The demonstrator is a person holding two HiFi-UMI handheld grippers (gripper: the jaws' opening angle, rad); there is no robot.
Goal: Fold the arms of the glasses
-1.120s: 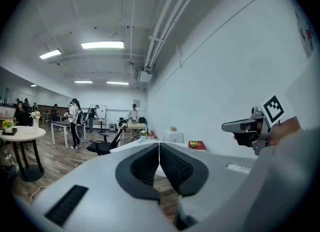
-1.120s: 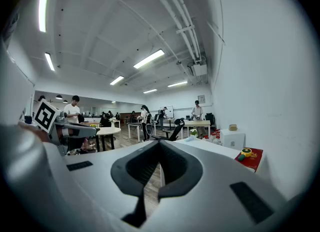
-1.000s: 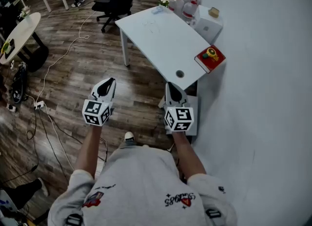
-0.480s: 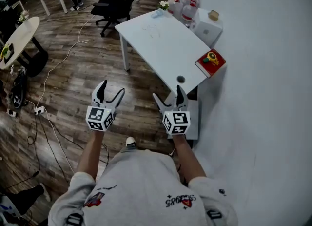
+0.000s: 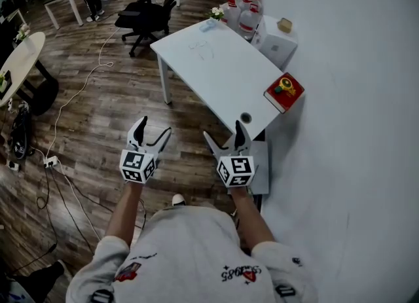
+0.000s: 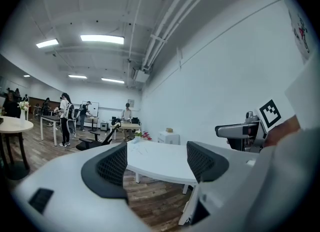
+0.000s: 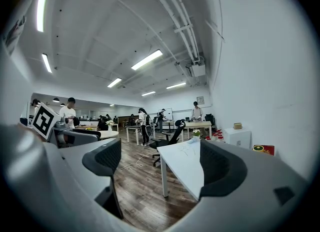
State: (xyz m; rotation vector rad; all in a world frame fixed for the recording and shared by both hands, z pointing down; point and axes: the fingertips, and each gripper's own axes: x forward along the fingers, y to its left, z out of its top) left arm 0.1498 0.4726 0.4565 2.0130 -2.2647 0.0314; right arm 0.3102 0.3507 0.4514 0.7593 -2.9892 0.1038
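Observation:
The glasses (image 5: 201, 47) lie as a thin, faint outline on the far half of the white table (image 5: 226, 82). They also show small on the tabletop in the left gripper view (image 6: 142, 148) and the right gripper view (image 7: 185, 150). Both grippers hang over the wooden floor short of the table's near end, side by side, pointing toward it. My left gripper (image 5: 152, 128) (image 6: 157, 161) and my right gripper (image 5: 224, 131) (image 7: 162, 163) have their jaws opening wide, with nothing between them.
A red book (image 5: 284, 92) lies at the table's right edge by the white wall. Flowers (image 5: 217, 14), water bottles (image 5: 239, 17) and a white cabinet (image 5: 275, 43) stand beyond the table. An office chair (image 5: 147, 14) and floor cables (image 5: 65, 105) are at left.
Both grippers were shut a second ago and now stand spread wide. Both hands have shifted a little lower in the head view.

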